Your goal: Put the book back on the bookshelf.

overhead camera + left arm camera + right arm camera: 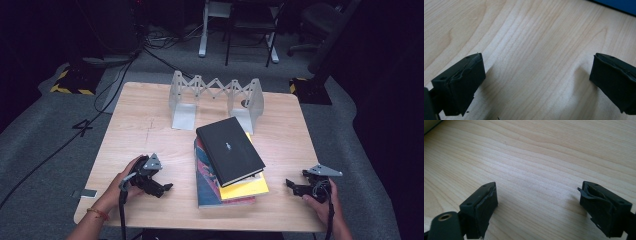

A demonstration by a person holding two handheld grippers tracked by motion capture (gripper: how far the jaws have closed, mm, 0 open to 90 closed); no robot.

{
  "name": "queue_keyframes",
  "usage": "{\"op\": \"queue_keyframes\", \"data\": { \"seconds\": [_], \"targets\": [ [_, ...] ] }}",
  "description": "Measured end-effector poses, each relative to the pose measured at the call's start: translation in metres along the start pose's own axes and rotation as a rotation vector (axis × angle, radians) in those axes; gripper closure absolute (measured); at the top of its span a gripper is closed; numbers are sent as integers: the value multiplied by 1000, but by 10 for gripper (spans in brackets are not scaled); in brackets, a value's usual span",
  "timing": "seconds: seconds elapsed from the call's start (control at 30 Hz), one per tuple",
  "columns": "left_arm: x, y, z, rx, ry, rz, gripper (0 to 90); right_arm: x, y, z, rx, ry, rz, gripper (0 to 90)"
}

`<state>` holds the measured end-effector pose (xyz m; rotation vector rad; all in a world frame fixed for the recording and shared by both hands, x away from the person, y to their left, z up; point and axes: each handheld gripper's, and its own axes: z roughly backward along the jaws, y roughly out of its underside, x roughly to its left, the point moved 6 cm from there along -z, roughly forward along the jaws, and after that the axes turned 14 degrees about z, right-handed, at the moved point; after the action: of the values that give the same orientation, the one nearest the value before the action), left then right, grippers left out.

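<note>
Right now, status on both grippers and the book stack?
Left gripper open, empty. Right gripper open, empty. Black book tops stack, untouched, between them. Bookend rack behind; nothing blocking.

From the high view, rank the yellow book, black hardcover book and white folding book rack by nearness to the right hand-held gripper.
1. Yellow book, low in the stack, left of the right hand-held gripper.
2. Black hardcover book, top of the stack, further left and up.
3. White folding book rack, at the table's far edge.

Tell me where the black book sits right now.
In the high view, the black book tops the book stack mid-table, over the yellow book, in front of the white bookend rack.
</note>
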<state>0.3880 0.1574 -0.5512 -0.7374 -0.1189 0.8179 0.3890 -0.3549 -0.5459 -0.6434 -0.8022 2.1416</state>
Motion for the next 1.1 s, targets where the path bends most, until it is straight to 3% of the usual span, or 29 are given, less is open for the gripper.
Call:
{"op": "queue_keyframes", "data": {
  "seconds": [0.33,0.53,0.7,0.97,1.1],
  "targets": [
    [0,2,1,-10,-38,47,1,0,1,1,0,-12,11,148],
    [-4,12,10,-24,-74,84,7,0,-2,2,8,-66,53,207],
    [-7,19,15,-31,-90,103,28,9,-10,3,-4,-115,101,181],
    [-7,19,15,-29,-86,97,23,30,-43,20,-84,-151,187,194],
    [-7,19,15,-29,-85,97,23,36,-57,27,-92,-148,217,225]
  ]
}}
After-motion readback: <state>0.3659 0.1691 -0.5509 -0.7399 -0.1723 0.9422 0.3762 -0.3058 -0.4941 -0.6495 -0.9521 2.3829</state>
